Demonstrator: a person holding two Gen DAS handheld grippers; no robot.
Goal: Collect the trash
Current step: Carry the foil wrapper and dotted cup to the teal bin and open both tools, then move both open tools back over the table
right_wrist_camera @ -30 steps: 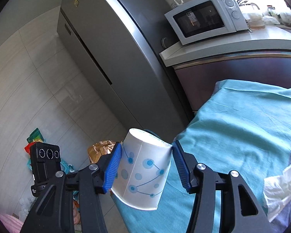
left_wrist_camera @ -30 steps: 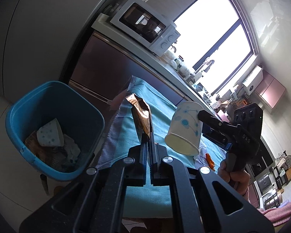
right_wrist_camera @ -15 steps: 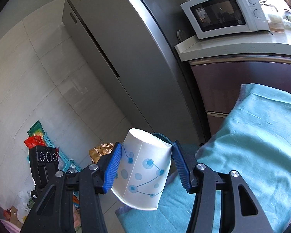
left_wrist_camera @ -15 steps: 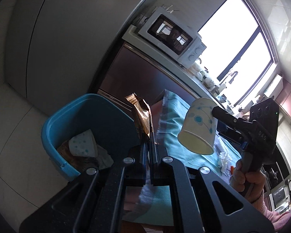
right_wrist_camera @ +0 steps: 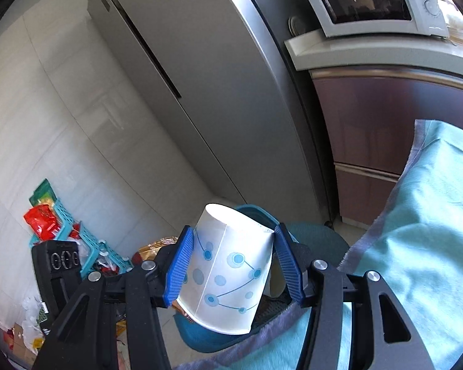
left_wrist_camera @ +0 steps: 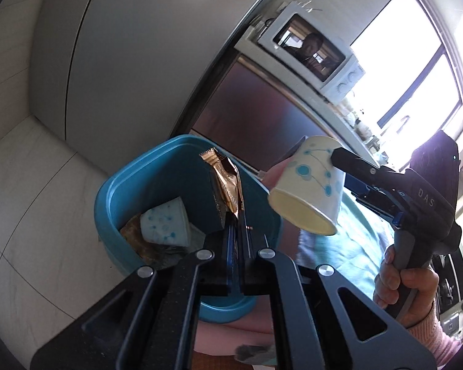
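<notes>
My left gripper (left_wrist_camera: 237, 231) is shut on a brown foil snack wrapper (left_wrist_camera: 227, 182), which stands up over the open blue bin (left_wrist_camera: 125, 197). Inside the bin lie a spotted paper cup (left_wrist_camera: 165, 226) and crumpled scraps. My right gripper (right_wrist_camera: 231, 262) is shut on a white paper cup with blue dots (right_wrist_camera: 227, 273), bottom end forward, just above the bin's rim (right_wrist_camera: 262, 212). In the left wrist view that cup (left_wrist_camera: 308, 186) hangs mouth-down at the bin's right edge, and a hand (left_wrist_camera: 407, 289) holds the right gripper's handle.
A grey fridge (right_wrist_camera: 185, 71) stands behind the bin, with a microwave (right_wrist_camera: 373, 0) on the counter beside it. A teal cloth (right_wrist_camera: 426, 225) covers the table at right. Baskets and bright packets (right_wrist_camera: 52, 225) lie on the tiled floor at left.
Both grippers have moved from over the teal cloth to over the blue bin, still holding the wrapper and the cup. The bin now fills the middle of the left view.
</notes>
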